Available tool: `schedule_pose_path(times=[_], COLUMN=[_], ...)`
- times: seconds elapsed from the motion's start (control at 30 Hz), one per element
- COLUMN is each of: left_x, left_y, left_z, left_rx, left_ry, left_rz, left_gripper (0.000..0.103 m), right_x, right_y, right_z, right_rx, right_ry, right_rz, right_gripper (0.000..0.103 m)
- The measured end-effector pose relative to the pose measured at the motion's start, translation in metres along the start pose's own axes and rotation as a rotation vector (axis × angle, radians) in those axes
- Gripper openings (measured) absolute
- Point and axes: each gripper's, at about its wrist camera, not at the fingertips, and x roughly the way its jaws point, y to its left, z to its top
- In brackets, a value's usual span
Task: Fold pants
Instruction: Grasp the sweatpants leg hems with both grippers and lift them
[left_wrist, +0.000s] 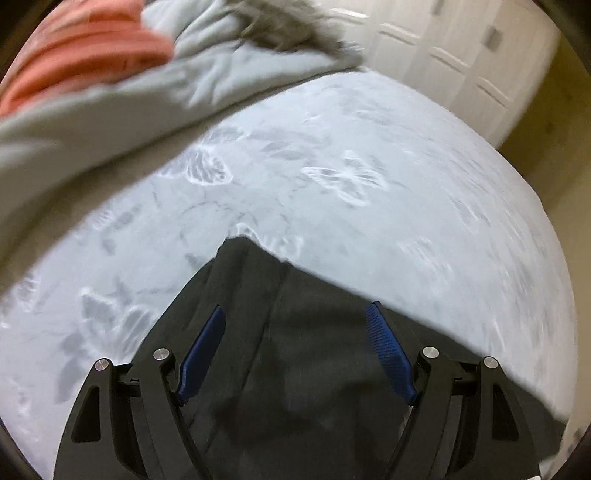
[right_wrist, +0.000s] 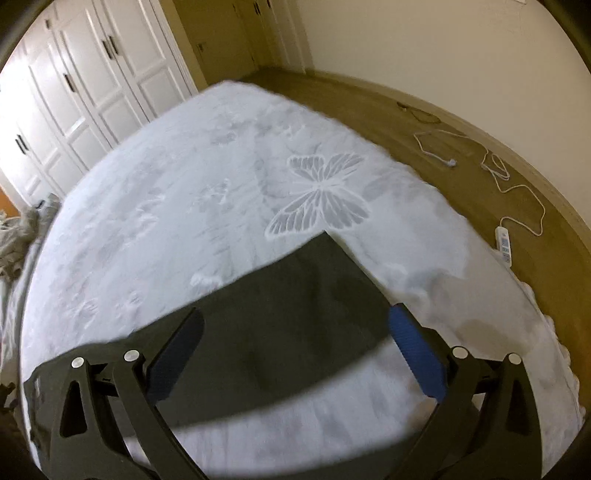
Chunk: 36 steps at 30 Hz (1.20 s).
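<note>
While dark pants (left_wrist: 295, 369) are lying flat near the bed's (right_wrist: 184, 192) corner, on its pale butterfly-print cover, the left hand-held gripper (left_wrist: 295, 314) and right hand-held gripper (right_wrist: 295, 321) are hovering released above them; white wardrobes (right_wrist: 85, 85) and a cable-strewn wooden floor (right_wrist: 461, 155) are flanking the bed.

White panelled wardrobe doors (right_wrist: 85, 85), cream wall (right_wrist: 424, 48), wooden floor (right_wrist: 369, 103); possibly a power strip (right_wrist: 504, 245).
</note>
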Motion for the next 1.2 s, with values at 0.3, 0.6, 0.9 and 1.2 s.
schedule_pose_path(times=[0.3, 0.6, 0.9, 1.2], left_x=[0.055, -0.068, -0.143, -0.056], left_y=[-0.031, 0.014, 0.089, 0.060], left_z=[0.017, 0.005, -0.028, 0.008], left_rx=[0.090, 0.057, 0.043, -0.211], left_ry=[-0.033, -0.191, -0.126, 0.044], left_rz=[0.133, -0.081, -0.120, -0.175], left_gripper=[0.001, 0.000, 0.000, 0.037], right_x=[0.077, -0.041, -0.144, -0.171], right_y=[0.013, -0.010, -0.046, -0.055], right_z=[0.018, 0.006, -0.062, -0.148], right_rx=[0.009, 0.024, -0.026, -0.138], right_ry=[0.016, -0.175, -0.239, -0.170], right_rz=[-0.157, 0.121, 0.229, 0.226], right_gripper=[0.024, 0.005, 0.005, 0.005])
